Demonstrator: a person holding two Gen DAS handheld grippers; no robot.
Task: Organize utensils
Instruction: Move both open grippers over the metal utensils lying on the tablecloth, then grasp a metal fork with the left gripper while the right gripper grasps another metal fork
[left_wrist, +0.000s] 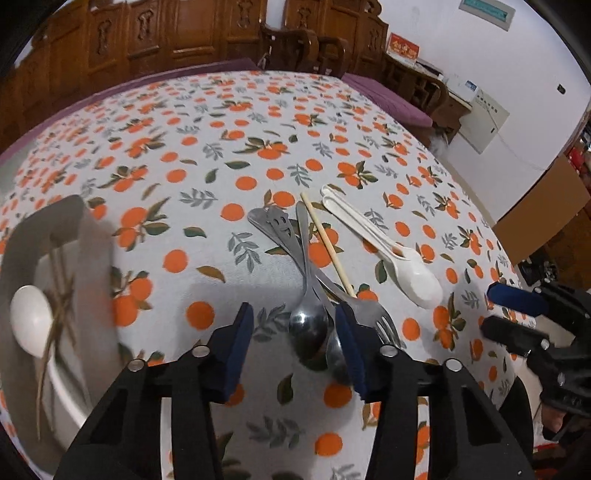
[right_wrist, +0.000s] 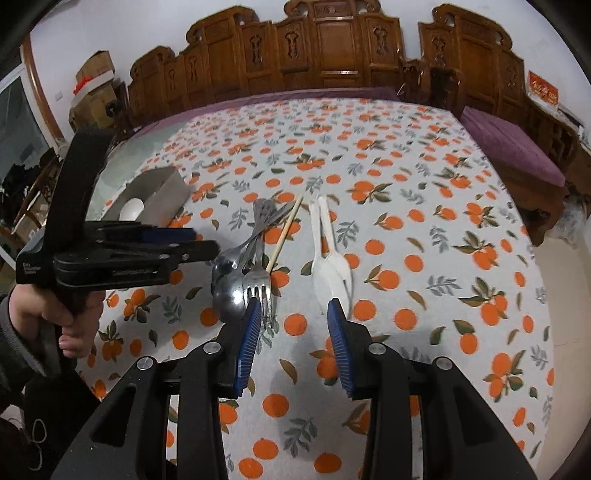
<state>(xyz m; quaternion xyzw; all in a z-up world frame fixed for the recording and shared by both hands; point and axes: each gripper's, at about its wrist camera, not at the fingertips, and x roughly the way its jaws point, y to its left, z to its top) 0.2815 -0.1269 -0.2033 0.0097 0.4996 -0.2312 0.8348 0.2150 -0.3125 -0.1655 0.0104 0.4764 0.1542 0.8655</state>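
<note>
A pile of metal utensils lies on the orange-print tablecloth: spoons, a fork and a single wooden chopstick. Two white plastic spoons lie to their right. My left gripper is open and empty, just above the metal spoon bowls. My right gripper is open and empty, between the fork and the white spoons. A grey organizer box at the left holds a white spoon and chopsticks.
The right gripper shows at the right edge of the left wrist view; the left gripper and the hand holding it show at the left of the right wrist view. Carved wooden furniture and a purple-cushioned bench stand beyond the table.
</note>
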